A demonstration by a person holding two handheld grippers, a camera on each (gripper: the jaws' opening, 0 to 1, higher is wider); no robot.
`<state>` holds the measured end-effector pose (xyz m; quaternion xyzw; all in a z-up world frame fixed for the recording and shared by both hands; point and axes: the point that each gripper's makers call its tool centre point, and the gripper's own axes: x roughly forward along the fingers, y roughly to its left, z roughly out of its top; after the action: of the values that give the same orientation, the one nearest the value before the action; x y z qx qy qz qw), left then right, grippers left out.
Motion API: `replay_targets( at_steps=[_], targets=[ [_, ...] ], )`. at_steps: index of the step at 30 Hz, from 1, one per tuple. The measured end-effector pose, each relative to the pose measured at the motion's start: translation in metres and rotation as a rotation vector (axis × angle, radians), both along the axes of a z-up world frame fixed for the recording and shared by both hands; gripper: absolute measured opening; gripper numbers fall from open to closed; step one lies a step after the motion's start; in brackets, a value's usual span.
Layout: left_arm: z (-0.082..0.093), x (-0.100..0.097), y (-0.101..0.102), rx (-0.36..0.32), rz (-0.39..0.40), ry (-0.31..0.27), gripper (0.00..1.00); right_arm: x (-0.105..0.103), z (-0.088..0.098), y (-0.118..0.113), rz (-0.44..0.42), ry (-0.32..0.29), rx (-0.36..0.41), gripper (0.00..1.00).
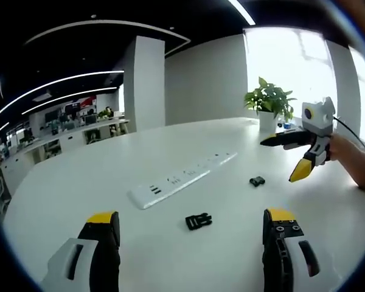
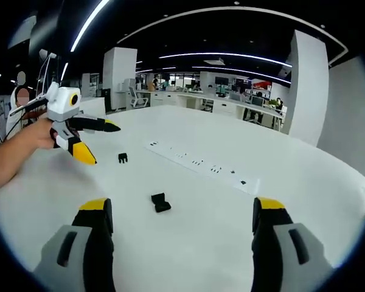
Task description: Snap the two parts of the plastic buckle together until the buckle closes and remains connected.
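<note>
Two black buckle parts lie apart on the white table (image 1: 79,182). The pronged part (image 1: 199,221) rests just ahead of my left gripper (image 1: 191,217), which is open with nothing between its yellow-tipped jaws. The smaller part (image 1: 257,180) lies farther right, below the right gripper (image 1: 284,159), which hovers open above the table. In the right gripper view, the smaller part (image 2: 160,202) sits just ahead of my open right gripper (image 2: 182,207). The pronged part (image 2: 122,158) lies farther back, near the left gripper (image 2: 102,144), which is open and held by a hand.
A long white power strip (image 1: 182,179) (image 2: 198,161) lies across the table beyond the buckle parts. A potted plant (image 1: 269,100) stands at the far table edge. A person's forearm (image 1: 356,161) (image 2: 15,155) reaches in behind each hand-held gripper.
</note>
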<state>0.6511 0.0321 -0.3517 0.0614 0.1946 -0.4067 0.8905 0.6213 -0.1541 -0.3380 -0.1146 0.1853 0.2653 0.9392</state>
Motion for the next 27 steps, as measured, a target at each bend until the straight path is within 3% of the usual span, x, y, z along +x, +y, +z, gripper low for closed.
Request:
replay_targets(
  at_steps=[6, 15, 21, 27],
  targets=[
    [0.002, 0.008, -0.005, -0.002, -0.008, -0.001, 0.99, 0.012, -0.003, 0.013, 0.041, 0.015, -0.019, 0.89],
    [0.0, 0.013, -0.006, -0.001, -0.014, 0.001, 0.99, 0.031, 0.0, 0.014, 0.06, 0.009, -0.042, 0.84],
    [0.003, 0.01, -0.004, -0.007, -0.016, 0.0, 0.99, 0.031, -0.002, 0.014, 0.122, 0.036, -0.069, 0.78],
    [0.002, 0.008, -0.004, -0.004, -0.016, 0.0, 0.99, 0.038, -0.002, 0.017, 0.154, 0.044, -0.115, 0.78]
  ],
)
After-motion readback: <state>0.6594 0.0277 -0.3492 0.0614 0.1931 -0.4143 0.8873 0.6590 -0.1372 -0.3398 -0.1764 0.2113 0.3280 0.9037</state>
